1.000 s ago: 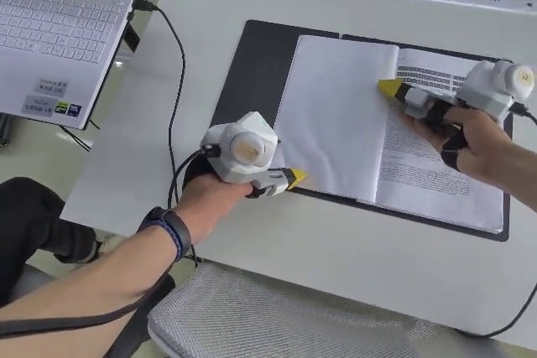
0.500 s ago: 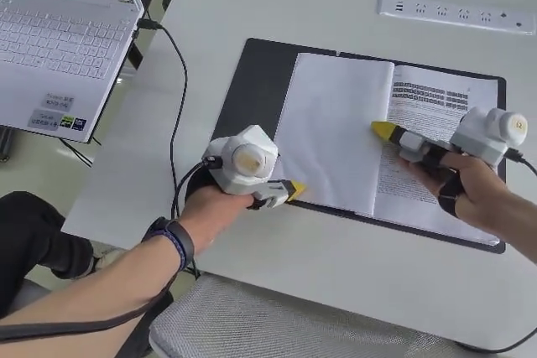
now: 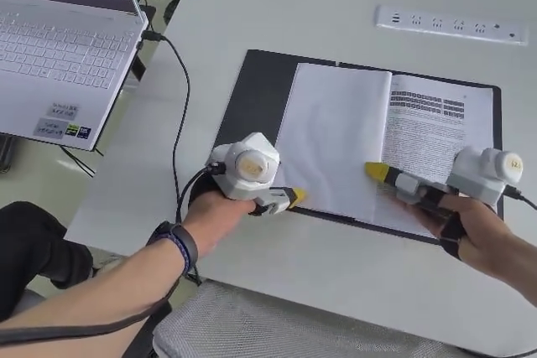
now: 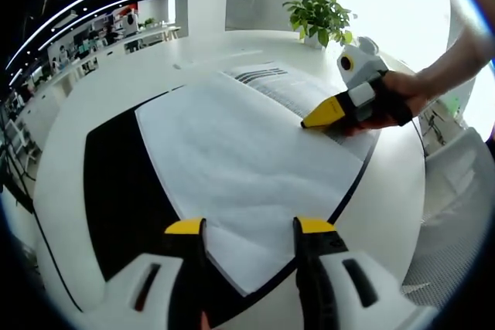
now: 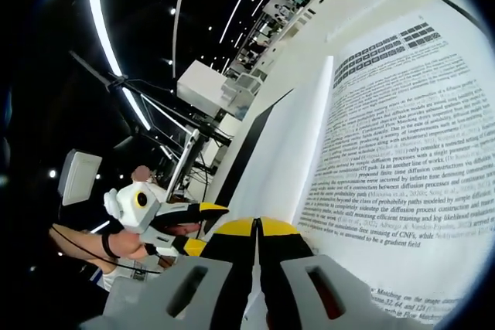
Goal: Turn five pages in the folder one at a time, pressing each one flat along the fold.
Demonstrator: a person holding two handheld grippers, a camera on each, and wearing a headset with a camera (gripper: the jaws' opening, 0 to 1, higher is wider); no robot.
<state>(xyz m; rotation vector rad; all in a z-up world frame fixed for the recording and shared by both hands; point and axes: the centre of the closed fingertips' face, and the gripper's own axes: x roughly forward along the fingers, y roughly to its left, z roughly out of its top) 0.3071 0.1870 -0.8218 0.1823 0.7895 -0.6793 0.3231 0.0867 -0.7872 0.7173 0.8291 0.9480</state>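
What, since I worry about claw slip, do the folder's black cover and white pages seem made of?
Black folder cover: likely matte plastic or coated board; it looks flat and dull, with no glare. White turned page: probably thin matte paper; it shows soft ripples.

The left gripper (image 3: 291,198) sits at lower centre of the head view, its 2 jaws spread apart, tips pointing right. The right gripper (image 3: 377,173) sits at centre right, jaws pressed together, tips pointing left, gripped by the right hand (image 3: 470,236).
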